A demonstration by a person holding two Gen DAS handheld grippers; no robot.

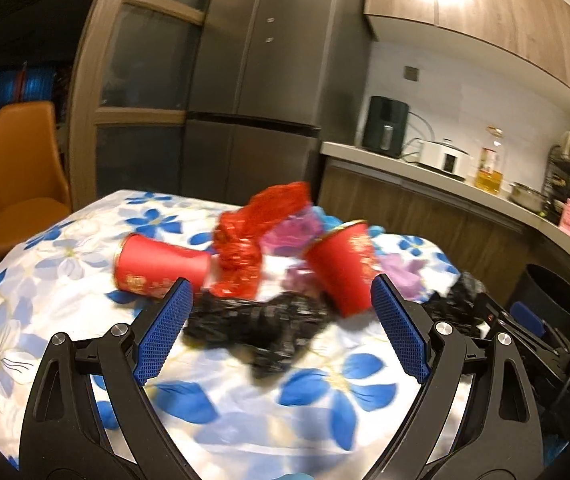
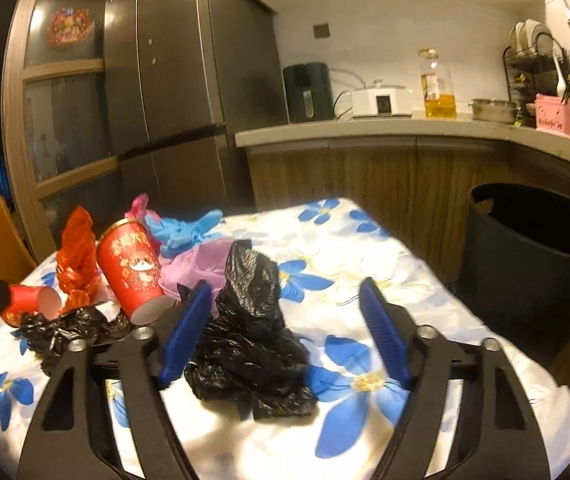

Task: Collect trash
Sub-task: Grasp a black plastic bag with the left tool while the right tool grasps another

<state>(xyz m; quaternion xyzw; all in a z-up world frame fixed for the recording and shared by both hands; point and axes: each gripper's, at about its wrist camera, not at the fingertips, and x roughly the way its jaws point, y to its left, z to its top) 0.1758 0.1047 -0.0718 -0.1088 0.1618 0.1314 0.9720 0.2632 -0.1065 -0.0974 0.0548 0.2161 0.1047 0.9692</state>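
The trash lies heaped on a counter [image 2: 365, 240] under a white cloth printed with blue flowers. Counted across both views: two red paper cups, two crumpled black plastic bags, one red mesh-like bag, one lilac bag, one blue glove or bag and one pink scrap.

In the left wrist view, the left claw [image 1: 281, 320] stands wide open, nothing gripped; one black plastic bag [image 1: 257, 328] lies on the cloth between its blue pads, touching neither as far as the blur allows. At 10 o'clock from that bag a red paper cup on its side [image 1: 157, 268] rests just behind the left pad; at 1 o'clock a second red cup [image 1: 345, 268] leans tilted. The red mesh-like bag [image 1: 257, 232] sits at 12 o'clock between the cups.

In the right wrist view, the right claw [image 2: 285, 328] is open about two thirds, holding nothing; a second black plastic bag [image 2: 249, 332] lies between its pads, close against the left pad, well clear of the right one. The lilac bag [image 2: 201, 264], blue glove or bag [image 2: 181, 228] and pink scrap [image 2: 139, 204] lie at 11 o'clock. One dark round bin [image 2: 525, 256] stands off the counter at 3 o'clock.
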